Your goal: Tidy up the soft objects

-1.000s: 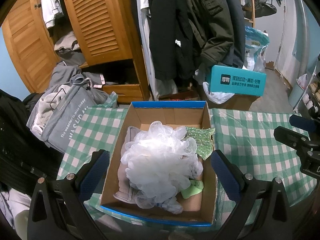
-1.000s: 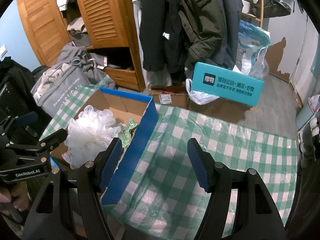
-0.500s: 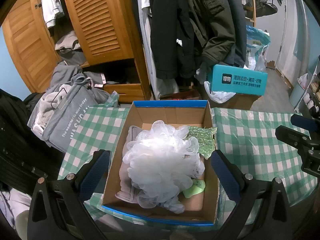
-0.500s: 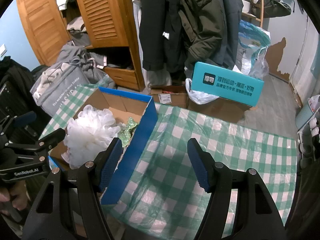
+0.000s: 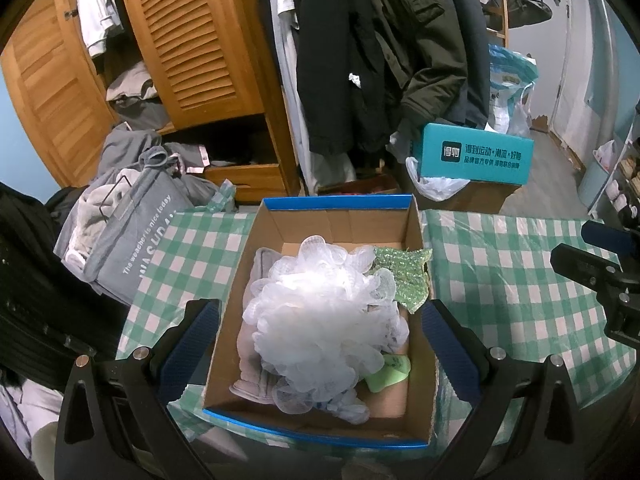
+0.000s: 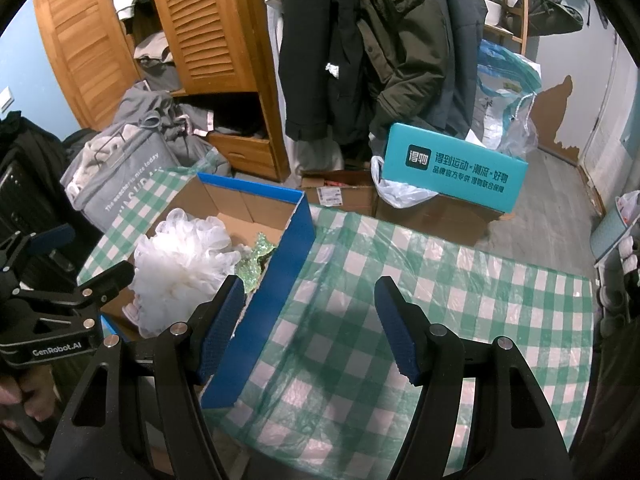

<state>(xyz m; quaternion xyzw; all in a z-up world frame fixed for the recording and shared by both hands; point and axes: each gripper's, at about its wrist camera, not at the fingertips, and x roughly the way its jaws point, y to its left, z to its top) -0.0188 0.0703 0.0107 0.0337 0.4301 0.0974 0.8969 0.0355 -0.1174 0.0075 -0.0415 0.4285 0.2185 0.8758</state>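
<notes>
Spreading wide and holding nothing, the left gripper [image 5: 320, 334] has one blue pad on either side of the cardboard box [image 5: 334, 216], outside its walls; the right gripper [image 6: 310, 328] is open just as wide and equally bare over the green checked tablecloth [image 6: 460, 292], its left pad near the box's blue outer wall. "GenRobot.AI" reads on the left gripper's body, a marking only the right wrist view catches. Inside the box the white mesh bath pouf [image 5: 320, 320] lies on top, with a grey cloth [image 5: 256, 344] at its left, a pale green item [image 5: 394, 372] at its near right and a glittery green piece [image 5: 404, 278] at its far right; the grey cloth and pale green item show only from the left wrist. Right of the box the tablecloth lies bare. Off the table's left edge a grey bag [image 5: 132, 240] reads "The weather is nice today". Farther off, a teal carton [image 6: 454, 168] carries Chinese lettering, before hanging coats [image 6: 360, 40] and a louvred wooden wardrobe [image 6: 200, 20].
</notes>
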